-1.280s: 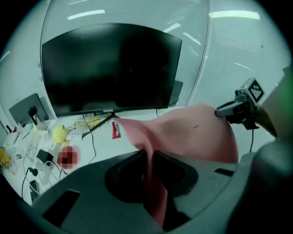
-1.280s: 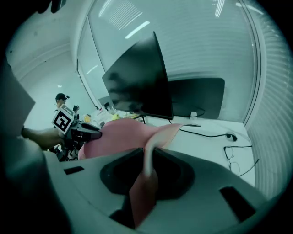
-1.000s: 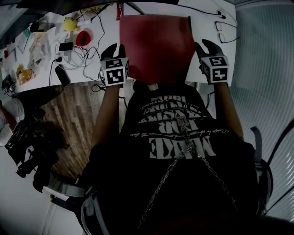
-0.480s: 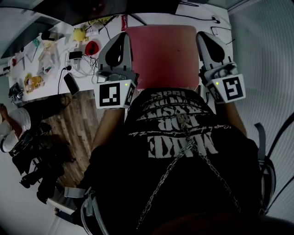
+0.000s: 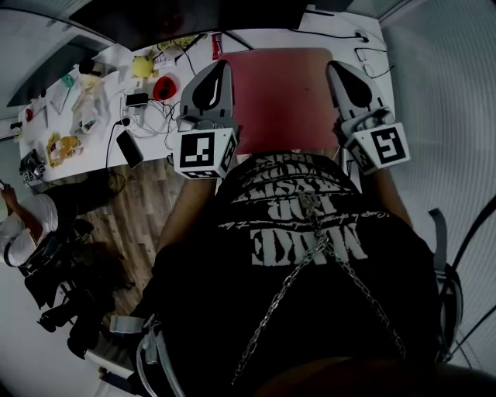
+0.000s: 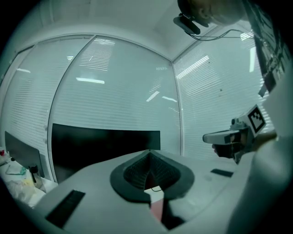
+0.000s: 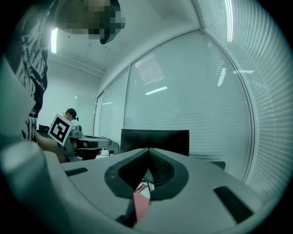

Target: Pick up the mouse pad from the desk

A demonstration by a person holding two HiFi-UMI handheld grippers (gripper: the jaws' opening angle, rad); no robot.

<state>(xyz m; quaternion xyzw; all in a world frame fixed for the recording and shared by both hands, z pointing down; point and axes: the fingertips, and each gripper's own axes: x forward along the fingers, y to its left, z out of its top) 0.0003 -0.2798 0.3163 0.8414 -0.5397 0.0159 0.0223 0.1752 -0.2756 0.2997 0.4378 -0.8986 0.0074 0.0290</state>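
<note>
**Pad pinched at both side edges, above the desk**

Left gripper [image 5: 219, 71] clenched on the left edge of the red pad [image 5: 283, 93]. Right gripper [image 5: 342, 71] clenched on its right edge. Each gripper view shows a red sliver [image 6: 156, 211] [image 7: 141, 204] nipped where the jaws meet. The pad spans the gap between the grippers at top centre of the head view, and it looks clear of the desk [image 5: 329, 31].

Risks:
- The hold is shallow, on the edges only. If the hands drift apart or one tilts, that edge could slide out of its jaws.
- The middle is unsupported, so a limp pad would likely sag and drag its edges out of the jaws.

Room:
- The pad's far edge lies near the monitor [image 5: 194, 19] at the top of the frame.
- Its near edge is close to the person's chest.
- Cables [image 5: 143, 108] and clutter crowd the upper left.
- The way upward looks freest.
</note>
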